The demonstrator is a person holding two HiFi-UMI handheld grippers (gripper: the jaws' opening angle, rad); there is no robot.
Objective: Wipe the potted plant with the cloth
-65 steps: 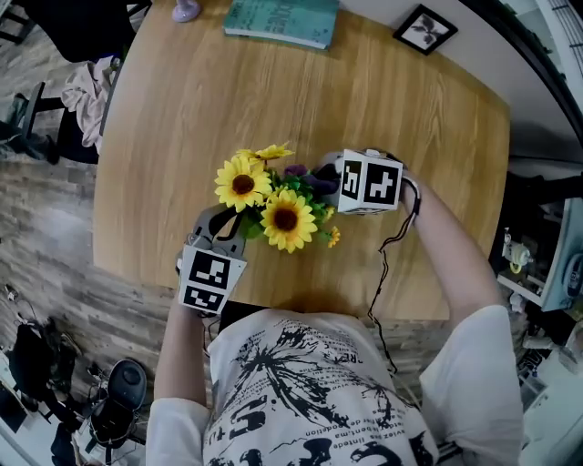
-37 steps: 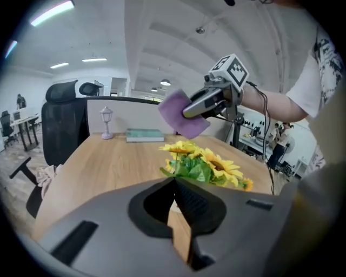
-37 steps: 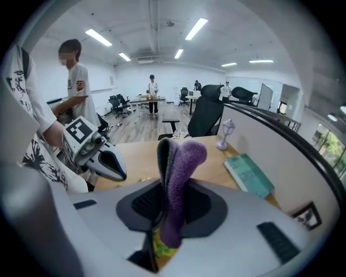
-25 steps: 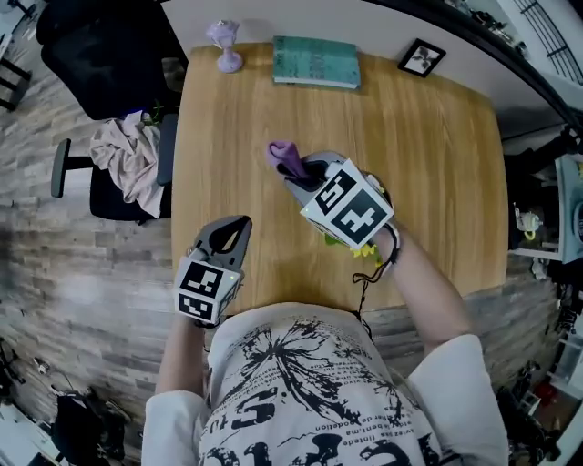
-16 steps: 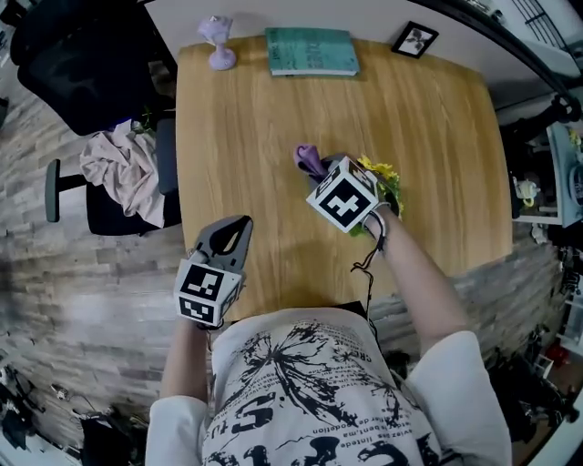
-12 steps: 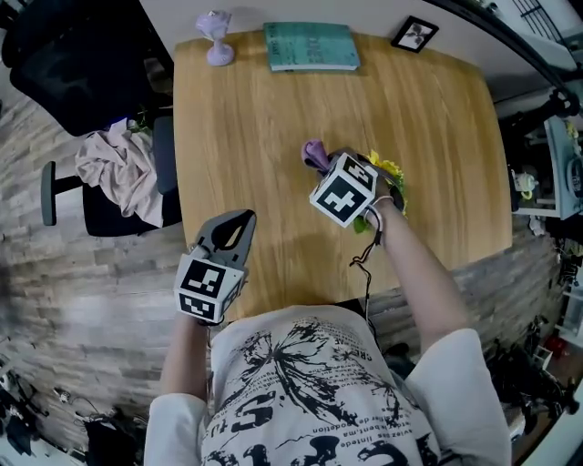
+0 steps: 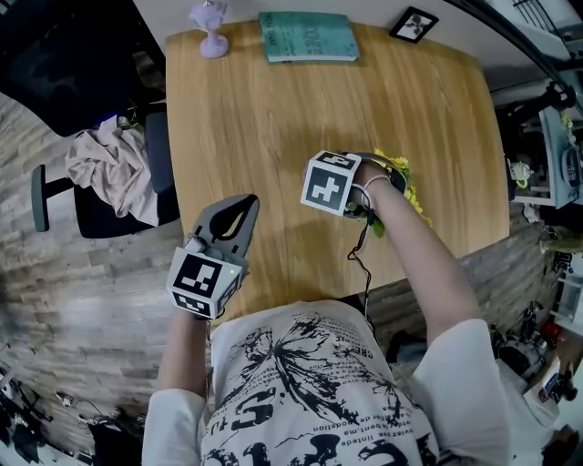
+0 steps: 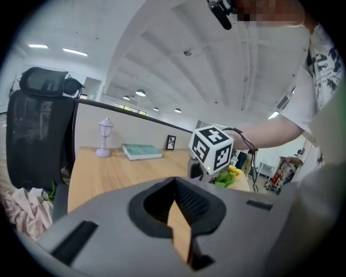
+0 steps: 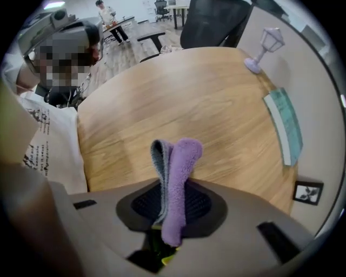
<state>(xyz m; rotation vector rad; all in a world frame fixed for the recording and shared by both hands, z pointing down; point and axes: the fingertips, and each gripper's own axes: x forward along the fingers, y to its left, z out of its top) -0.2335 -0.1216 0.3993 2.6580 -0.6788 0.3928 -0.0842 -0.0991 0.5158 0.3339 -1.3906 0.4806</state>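
Wood-grain round-cornered table (image 7: pixel 273 109), seen from above, person standing at its near edge

- Right gripper (image 9: pixel 172 213): jaws clamped on a folded purple fleece cloth with a grey inner face (image 9: pixel 177 173); the fold sticks out past the jaw tips, over bare tabletop. Gripper points down over the table's right half, its black-and-white marker cube (image 7: pixel 328 182) facing up
- Potted plant with yellow blooms and green leaves (image 7: pixel 401 173): just right of the right gripper, near the table's right edge, partly covered by the hand and wrist. Pot itself not visible. A scrap of green and yellow shows low behind the cloth in the right gripper view; cannot tell whether cloth and plant touch
- Left gripper (image 7: pixel 239 207): jaws pressed together, nothing between them, over the near left part of the table, well apart from the plant
- Far edge: teal book (image 7: pixel 305 36) at centre, lilac lamp-shaped ornament (image 7: pixel 209 16) to its left, small black-framed picture (image 7: pixel 412 24) to its right
- Left of the table: black office chair (image 7: pixel 91 64) with a pale pink garment (image 7: pixel 107 168) draped on it
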